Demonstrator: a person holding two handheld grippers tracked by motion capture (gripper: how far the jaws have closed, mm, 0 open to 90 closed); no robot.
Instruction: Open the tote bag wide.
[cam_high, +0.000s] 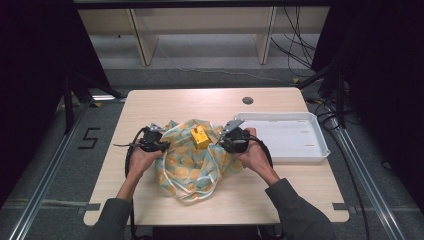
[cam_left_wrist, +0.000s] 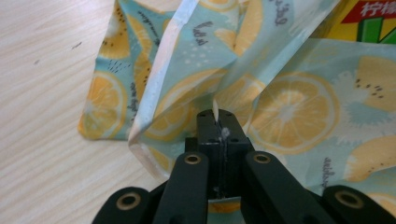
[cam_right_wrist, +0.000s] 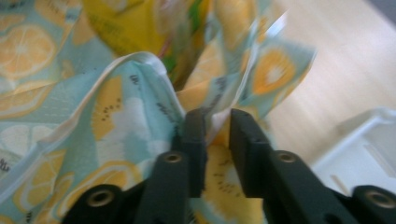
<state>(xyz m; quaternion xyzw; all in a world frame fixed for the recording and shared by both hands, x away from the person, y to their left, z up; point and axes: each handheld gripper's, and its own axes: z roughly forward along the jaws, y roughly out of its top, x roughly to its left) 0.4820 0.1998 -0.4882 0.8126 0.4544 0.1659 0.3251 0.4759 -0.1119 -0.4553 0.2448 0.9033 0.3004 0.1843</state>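
Note:
A pale blue cloth bag (cam_high: 192, 167) printed with lemon slices lies crumpled mid-table, with a yellow box (cam_high: 200, 137) standing in its open top. My left gripper (cam_high: 162, 145) is at the bag's left edge. In the left gripper view it (cam_left_wrist: 219, 114) is shut on a fold of the bag (cam_left_wrist: 187, 93), and the box (cam_left_wrist: 369, 21) shows at the top right. My right gripper (cam_high: 222, 140) is at the bag's right edge. Its jaws (cam_right_wrist: 217, 116) stand a little apart, with a fold of the bag (cam_right_wrist: 140, 107) between them.
A white tray (cam_high: 310, 150) stands on the right side of the wooden table (cam_high: 165, 105), close to my right hand; its corner (cam_right_wrist: 364, 140) appears in the right gripper view. A round grommet (cam_high: 247, 100) sits near the table's far edge. The bag's white straps (cam_high: 200, 192) trail toward the front edge.

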